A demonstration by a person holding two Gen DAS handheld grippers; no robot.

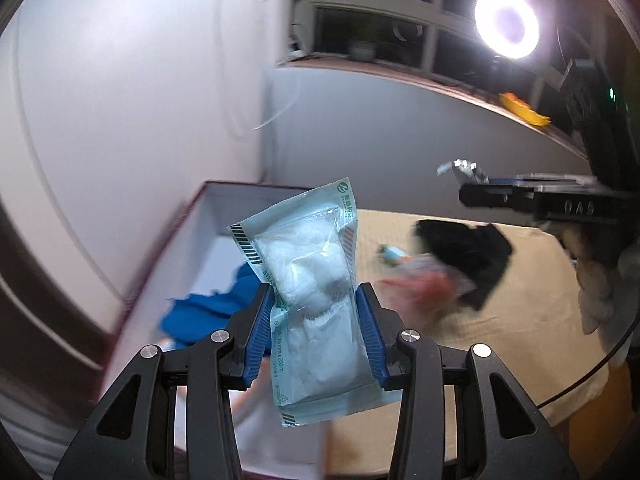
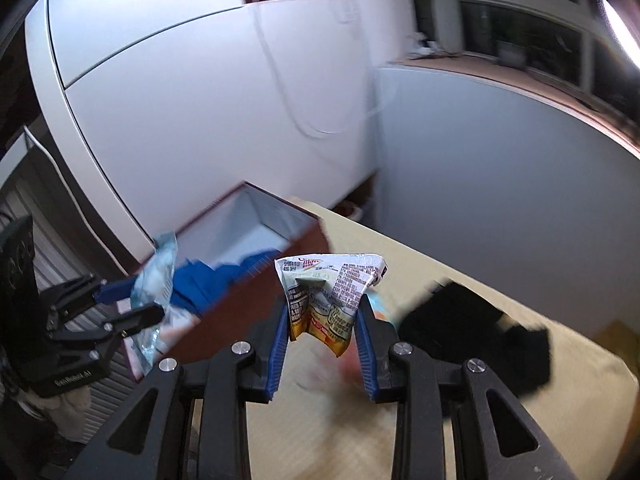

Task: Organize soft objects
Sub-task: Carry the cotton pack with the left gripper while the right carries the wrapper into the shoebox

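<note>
I have the left gripper clamped on a sealed gauze pouch, its blue fingers pressing both sides, held in the air over the open box where a blue cloth lies. My right gripper pinches a crumpled snack packet above the table, near a black garment.

gauze pack and crumpled snack packet aloft
</note>
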